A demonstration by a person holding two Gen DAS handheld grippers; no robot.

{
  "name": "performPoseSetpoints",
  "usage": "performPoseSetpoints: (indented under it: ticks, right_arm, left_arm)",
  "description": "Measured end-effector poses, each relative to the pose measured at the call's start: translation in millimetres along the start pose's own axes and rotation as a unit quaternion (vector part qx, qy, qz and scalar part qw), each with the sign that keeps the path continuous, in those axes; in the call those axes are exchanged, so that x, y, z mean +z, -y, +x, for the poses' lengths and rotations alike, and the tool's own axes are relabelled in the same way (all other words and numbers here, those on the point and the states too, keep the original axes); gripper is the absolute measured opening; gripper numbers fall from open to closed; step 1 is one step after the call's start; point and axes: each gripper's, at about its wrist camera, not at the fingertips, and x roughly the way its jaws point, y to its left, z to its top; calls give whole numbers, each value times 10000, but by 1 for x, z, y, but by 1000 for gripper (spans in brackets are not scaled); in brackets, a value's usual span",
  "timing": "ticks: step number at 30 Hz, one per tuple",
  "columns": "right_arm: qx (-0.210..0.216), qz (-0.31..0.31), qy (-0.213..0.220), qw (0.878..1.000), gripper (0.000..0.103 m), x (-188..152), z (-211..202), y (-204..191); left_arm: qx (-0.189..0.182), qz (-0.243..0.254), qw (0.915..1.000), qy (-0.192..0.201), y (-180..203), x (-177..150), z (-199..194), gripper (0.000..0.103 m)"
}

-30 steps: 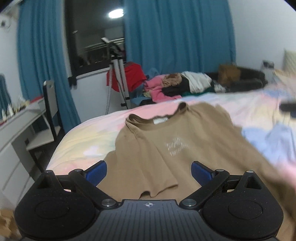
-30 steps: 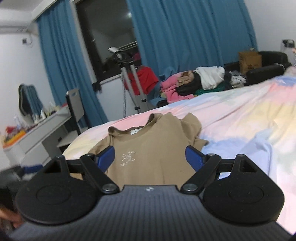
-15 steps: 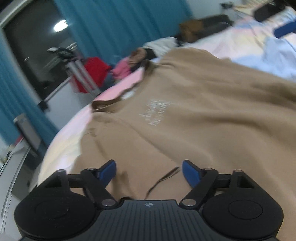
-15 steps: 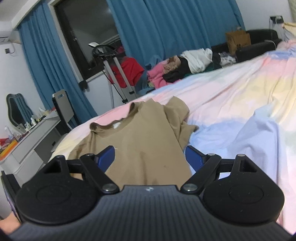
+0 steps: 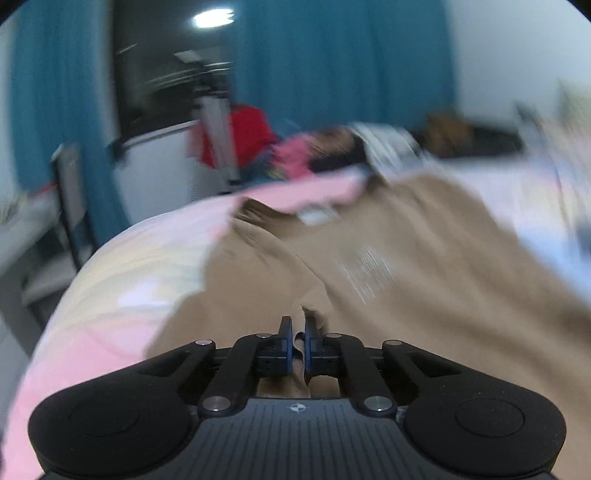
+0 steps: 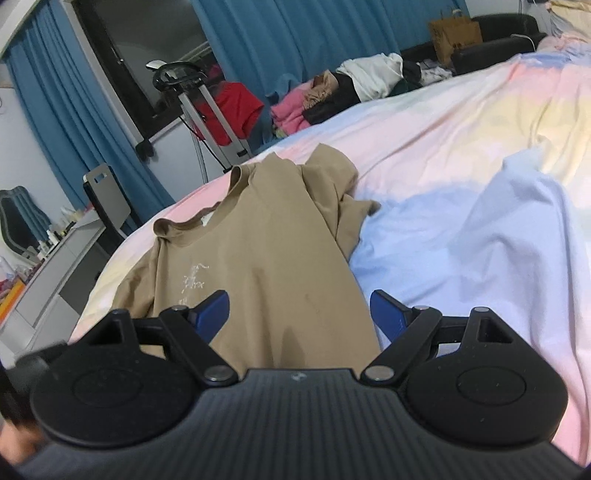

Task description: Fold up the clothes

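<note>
Tan shirt [image 5: 424, 280] hem apparently inside left tool [image 5: 298, 334]; right tool [image 6: 300, 312] agape.

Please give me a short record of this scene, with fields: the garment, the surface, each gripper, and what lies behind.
garment: tan T-shirt, front up with a pale chest print, collar away from the cameras
surface: bed with pastel sheet
left gripper: shut on a fold of the shirt near its lower edge
right gripper: open, over the shirt's lower part, gripping nothing
sleeve: the one on the right gripper's side lies bunched
behind: pile of clothes, blue curtains, metal stand with a red garment
note: the left view is blurred
</note>
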Motion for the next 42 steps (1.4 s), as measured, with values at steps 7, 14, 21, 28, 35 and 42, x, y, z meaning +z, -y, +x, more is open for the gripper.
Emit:
performPoseSetpoints:
  ticks: [7, 14, 21, 28, 35, 42]
  right_arm:
    - [-75, -274, 103, 9995, 85, 4, -5, -12]
    - [-229, -268, 215, 9991, 85, 10, 13, -15]
    - [-116, -636, 567, 9963, 85, 10, 27, -25]
    - [67, -934, 662, 9934, 84, 7, 26, -37]
    - [275, -841, 820, 9927, 84, 8, 6, -38]
    - [362, -757, 940, 9920, 84, 7, -13, -36]
  left_arm:
    - [477, -2552, 9649, 390, -142, 81, -2, 5]
    - [1536, -3335, 9302, -49, -250, 91, 25, 4]
    - [1827, -2950, 9360, -596, -263, 58, 72, 6]
    - [1707, -2543, 9469, -981, -219, 45, 66, 51]
    - [1496, -1934, 9661, -823, -149, 56, 3, 72]
    - [1022, -1327, 9854, -292, -58, 66, -98, 81]
